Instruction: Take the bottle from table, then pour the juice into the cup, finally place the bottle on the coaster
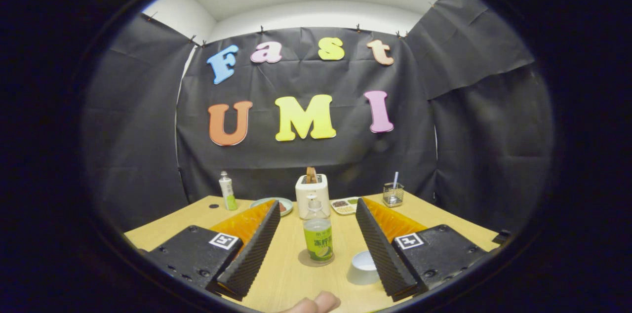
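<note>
While hand-held gripper (pixel 318 249) gapes, bottle (pixel 317 232) on coaster (pixel 302 258)

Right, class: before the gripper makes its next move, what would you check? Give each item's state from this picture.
1. Gripper open wide enough for the bottle: ok, the fingers are spread well apart.
2. Bottle upright and lined up between the fingers: ok, just ahead of them and touched by neither.
3. Bottle seated on the coaster: ok.
4. Cup upright and apart from the bottle: ok.
5. Room beside the right finger: not ok, the cup sits right against it.
6. Juice already in the cup: cannot tell, its inside is not visible.
</note>
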The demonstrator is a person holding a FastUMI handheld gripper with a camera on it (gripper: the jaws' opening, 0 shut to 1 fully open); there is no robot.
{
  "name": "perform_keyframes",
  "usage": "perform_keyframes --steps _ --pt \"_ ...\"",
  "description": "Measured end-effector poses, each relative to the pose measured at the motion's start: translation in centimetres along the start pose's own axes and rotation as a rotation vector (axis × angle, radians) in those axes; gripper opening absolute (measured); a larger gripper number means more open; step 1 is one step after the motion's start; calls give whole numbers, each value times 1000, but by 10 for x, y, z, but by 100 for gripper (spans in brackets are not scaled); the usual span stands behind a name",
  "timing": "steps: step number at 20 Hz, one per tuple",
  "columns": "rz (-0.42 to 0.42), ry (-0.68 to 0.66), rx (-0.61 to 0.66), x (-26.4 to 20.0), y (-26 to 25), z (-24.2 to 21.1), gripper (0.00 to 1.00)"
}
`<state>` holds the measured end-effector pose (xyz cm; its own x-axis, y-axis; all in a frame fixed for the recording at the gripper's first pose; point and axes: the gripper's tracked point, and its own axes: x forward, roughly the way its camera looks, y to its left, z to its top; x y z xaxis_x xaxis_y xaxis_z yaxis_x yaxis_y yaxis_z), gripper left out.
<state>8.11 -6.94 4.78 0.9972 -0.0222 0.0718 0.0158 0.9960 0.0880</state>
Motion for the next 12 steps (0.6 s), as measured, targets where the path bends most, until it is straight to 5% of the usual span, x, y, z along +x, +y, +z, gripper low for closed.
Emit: perform_keyframes --steps 5,12 --pt "-27 31 -122 -44 -3 7 100" --pt "-10 38 -133 -78 6 12 100"
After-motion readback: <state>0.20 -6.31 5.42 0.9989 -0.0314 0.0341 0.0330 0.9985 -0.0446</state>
